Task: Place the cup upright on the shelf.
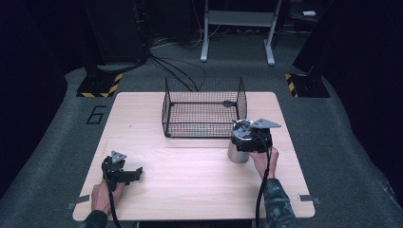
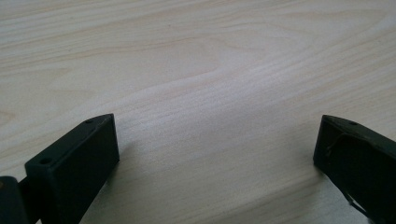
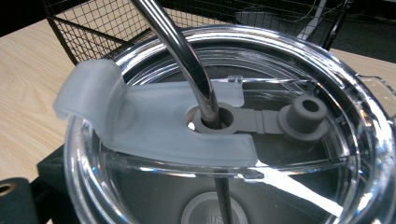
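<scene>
A steel tumbler (image 1: 236, 153) with a clear lid (image 3: 299, 70) stands at the right middle of the wooden table (image 1: 190, 185), just in front of the wire basket (image 1: 202, 126). A metal straw (image 3: 182, 51) passes through the lid's frosted slider. My right gripper (image 1: 241, 137) is closed around the tumbler's upper part; one black jaw presses its side in the right gripper view. My left gripper (image 1: 138, 173) rests on the table at the front left, jaws wide apart over bare wood (image 2: 217, 140).
The black wire basket (image 3: 93, 28) sits at the table's far middle, open at the top. Beyond the table are dark carpet, cables and a grey stand (image 1: 237, 28). Bare wood lies between the two grippers.
</scene>
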`<state>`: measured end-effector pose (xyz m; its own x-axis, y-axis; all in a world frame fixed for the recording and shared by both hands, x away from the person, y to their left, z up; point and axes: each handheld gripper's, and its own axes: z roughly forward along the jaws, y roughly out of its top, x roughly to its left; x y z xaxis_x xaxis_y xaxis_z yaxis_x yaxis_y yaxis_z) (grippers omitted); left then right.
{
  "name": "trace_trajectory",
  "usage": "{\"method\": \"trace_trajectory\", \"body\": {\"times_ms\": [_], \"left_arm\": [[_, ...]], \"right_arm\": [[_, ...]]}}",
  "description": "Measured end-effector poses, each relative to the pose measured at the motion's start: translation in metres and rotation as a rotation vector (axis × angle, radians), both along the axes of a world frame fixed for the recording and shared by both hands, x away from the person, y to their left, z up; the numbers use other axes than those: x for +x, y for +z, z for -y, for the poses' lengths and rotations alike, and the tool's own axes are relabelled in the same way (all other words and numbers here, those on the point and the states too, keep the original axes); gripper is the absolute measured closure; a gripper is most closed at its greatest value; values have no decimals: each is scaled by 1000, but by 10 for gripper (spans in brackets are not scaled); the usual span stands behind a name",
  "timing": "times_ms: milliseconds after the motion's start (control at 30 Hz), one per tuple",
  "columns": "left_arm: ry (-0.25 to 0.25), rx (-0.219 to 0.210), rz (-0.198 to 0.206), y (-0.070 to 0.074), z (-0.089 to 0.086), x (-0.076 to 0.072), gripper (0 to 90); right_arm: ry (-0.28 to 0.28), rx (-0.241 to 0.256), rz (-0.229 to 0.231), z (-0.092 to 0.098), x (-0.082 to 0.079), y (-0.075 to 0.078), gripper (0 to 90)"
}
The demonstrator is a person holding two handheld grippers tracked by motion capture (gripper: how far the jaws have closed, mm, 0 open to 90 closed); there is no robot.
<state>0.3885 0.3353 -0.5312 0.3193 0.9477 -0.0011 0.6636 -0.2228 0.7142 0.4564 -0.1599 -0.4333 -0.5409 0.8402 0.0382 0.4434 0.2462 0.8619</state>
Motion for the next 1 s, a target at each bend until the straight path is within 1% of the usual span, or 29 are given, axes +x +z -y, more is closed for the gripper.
{"method": "trace_trajectory", "body": {"times_ms": [33,100,333,367,533,567,667,700,800,833,867,900,1000], "left_arm": [[0,-1,9,-1,0,0,0],[-8,-2,8,-1,0,0,0],[-10,-3,8,-1,0,0,0],[-9,-4,9,-1,0,0,0],[-8,-4,9,-1,0,0,0],[-8,-5,9,-1,0,0,0],[-9,-4,9,-1,0,0,0],[-8,-1,5,0,0,1,0],[-6,-2,8,-1,0,1,0],[-6,-2,8,-1,0,1,0],[-6,-2,8,-1,0,1,0],[-6,-2,9,-1,0,1,0],[-6,-2,9,-1,0,1,0]], "right_arm": [[3,3,-1,1,-1,1,31],[9,11,7,2,-2,3,31],[19,-6,9,1,-5,13,31],[21,-4,9,1,-6,16,32],[27,6,15,0,-7,23,32],[39,5,18,0,-7,26,32],[45,9,10,-1,-6,30,32],[50,5,10,-2,-8,34,32],[51,4,8,-2,-10,38,32],[54,6,12,-1,-11,43,32],[54,6,12,-1,-11,43,32],[54,20,8,1,-13,49,32],[54,24,15,1,-14,56,33]]}}
